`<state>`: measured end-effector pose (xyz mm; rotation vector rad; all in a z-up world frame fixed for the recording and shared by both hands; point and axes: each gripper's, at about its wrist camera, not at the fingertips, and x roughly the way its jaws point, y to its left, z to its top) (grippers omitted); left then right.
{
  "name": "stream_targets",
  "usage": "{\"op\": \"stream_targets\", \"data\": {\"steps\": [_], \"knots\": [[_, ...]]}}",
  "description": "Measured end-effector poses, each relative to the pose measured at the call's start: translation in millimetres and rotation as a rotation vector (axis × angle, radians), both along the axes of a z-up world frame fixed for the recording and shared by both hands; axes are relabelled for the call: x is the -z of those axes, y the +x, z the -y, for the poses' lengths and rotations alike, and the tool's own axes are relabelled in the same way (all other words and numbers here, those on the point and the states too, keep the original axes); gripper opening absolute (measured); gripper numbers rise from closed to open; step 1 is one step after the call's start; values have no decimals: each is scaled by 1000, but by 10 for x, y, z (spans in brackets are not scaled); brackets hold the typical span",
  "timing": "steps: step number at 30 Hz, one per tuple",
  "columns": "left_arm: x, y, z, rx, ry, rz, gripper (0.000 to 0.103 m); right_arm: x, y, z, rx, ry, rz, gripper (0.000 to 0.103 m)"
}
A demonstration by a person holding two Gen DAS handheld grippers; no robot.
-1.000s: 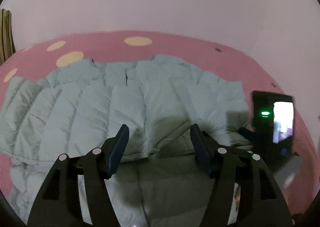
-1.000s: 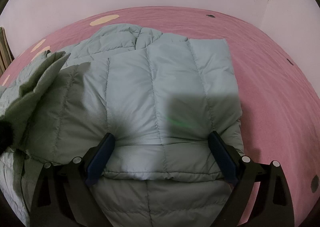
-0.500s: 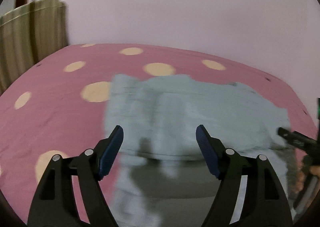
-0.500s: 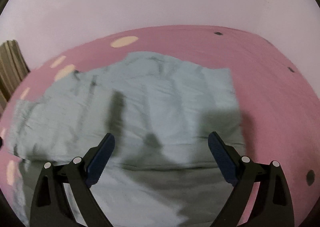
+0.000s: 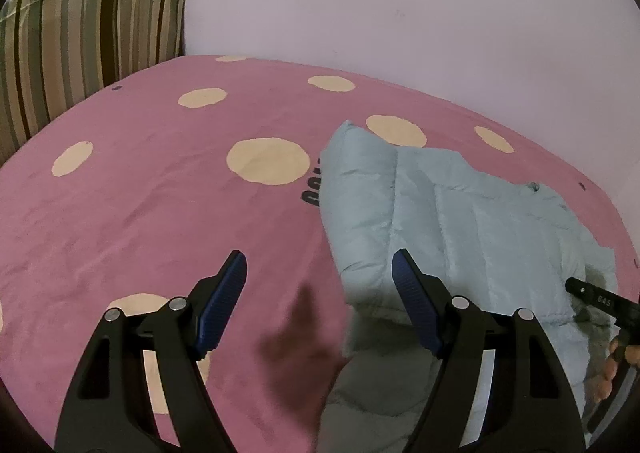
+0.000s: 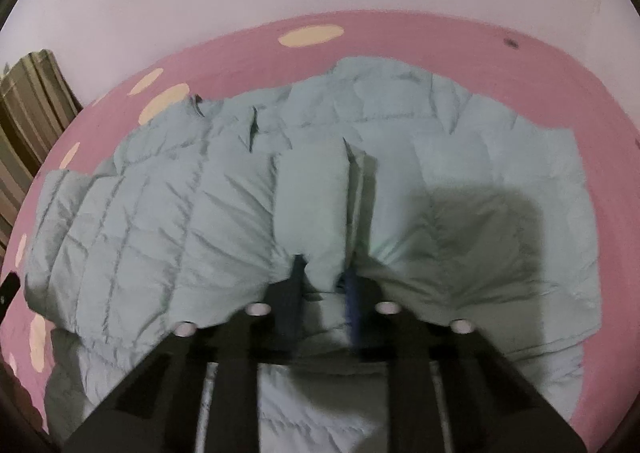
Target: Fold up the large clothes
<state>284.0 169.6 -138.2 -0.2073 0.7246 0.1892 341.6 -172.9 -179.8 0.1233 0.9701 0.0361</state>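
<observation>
Pale blue-green quilted fabric fills most of the right wrist view: the puffer jacket (image 6: 168, 213) lies spread flat on a bed with a pink spotted bedcover (image 5: 140, 205), which suits the task, since a large garment needs a broad soft surface to be folded on. The jacket sits toward the wall side of the bed, its near hem running under the right hand-held gripper (image 6: 322, 273).

That gripper is clenched on the jacket — a raised ridge of padded cloth (image 6: 310, 197) stands between its two fingers, pinched near the middle of the near edge. Judging from this, the pinch is there to give a handle on the thick layers, so that the edge can be lifted and carried over as a fold rather than dragged.

The left hand-held gripper (image 5: 318, 293) hangs released, its jaws wide and nothing between them. It hovers over the bare bedcover just beside the jacket's outer edge, with one blue pad (image 5: 412, 301) in front of the cloth and the other (image 5: 222, 301) over the pink. It seems to be standing clear of the garment or lining up for the side edge; which of the two cannot be told.

At the right edge of the left wrist view a person's hand (image 5: 616, 365) shows, holding black hardware, most likely the other tool. A striped cushion (image 5: 80, 45) leans against the wall at the head of the bed, well apart from the jacket and out of the way of the folding.
</observation>
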Motion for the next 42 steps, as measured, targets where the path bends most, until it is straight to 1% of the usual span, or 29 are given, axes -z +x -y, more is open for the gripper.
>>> {"op": "stream_targets", "data": {"steps": [4, 7, 8, 10, 13, 16, 17, 21, 23, 25, 26, 27, 28, 29, 30, 31, 32, 33, 34, 36, 37, 39, 40, 42], "knots": [[-60, 100, 89, 18, -13, 10, 75, -199, 3, 9, 42, -14, 69, 9], [-70, 223, 220, 41, -18, 6, 75, -207, 36, 45, 81, -49, 85, 9], [-58, 280, 281, 50, -16, 3, 75, -189, 56, 156, 92, -55, 80, 9], [-5, 386, 389, 65, -4, -13, 75, -117, 125, 216, 117, -51, 58, 9], [120, 545, 524, 85, 3, -53, 75, -12, 232, 244, 151, -45, 44, 9], [241, 664, 611, 87, 21, -86, 75, 97, 376, 167, 161, -50, 30, 9], [283, 701, 636, 86, 32, -99, 75, 123, 366, 244, 158, -48, 23, 9], [481, 814, 699, 81, 75, -156, 75, 325, 510, 116, 147, -58, -3, 10], [593, 860, 697, 78, 71, -190, 75, 408, 556, 22, 146, -55, -7, 11], [643, 873, 686, 79, 62, -202, 75, 447, 614, -97, 141, -57, -5, 14], [649, 873, 686, 81, 62, -204, 75, 451, 644, -177, 136, -67, -3, 15], [631, 861, 679, 83, 62, -201, 75, 454, 645, -154, 131, -76, 0, 17], [605, 849, 670, 83, 60, -199, 75, 435, 675, -251, 127, -88, 3, 24], [563, 824, 653, 79, 59, -195, 75, 418, 528, -206, 126, -91, 4, 38], [524, 802, 644, 76, 59, -191, 75, 375, 535, -256, 129, -86, 12, 48], [457, 768, 624, 73, 49, -184, 75, 344, 495, -223, 135, -76, 30, 64], [381, 732, 618, 72, 41, -163, 75, 250, 425, -242, 145, -71, 72, 67], [280, 699, 624, 75, 37, -131, 75, 175, 382, -234, 151, -80, 113, 67], [225, 697, 643, 79, 37, -115, 75, 89, 392, -365, 148, -102, 147, 67], [117, 732, 713, 93, 38, -86, 75, 0, 469, -548, 137, -100, 178, 67], [91, 787, 770, 106, 39, -79, 75, -25, 513, -623, 133, -79, 185, 67], [129, 927, 890, 121, 42, -88, 75, 5, 769, -718, 115, -32, 168, 66], [160, 978, 935, 123, 47, -92, 75, 62, 919, -868, 100, -18, 161, 66], [242, 1080, 1013, 123, 57, -104, 75, 193, 1135, -1093, 78, -27, 140, 66]]}}
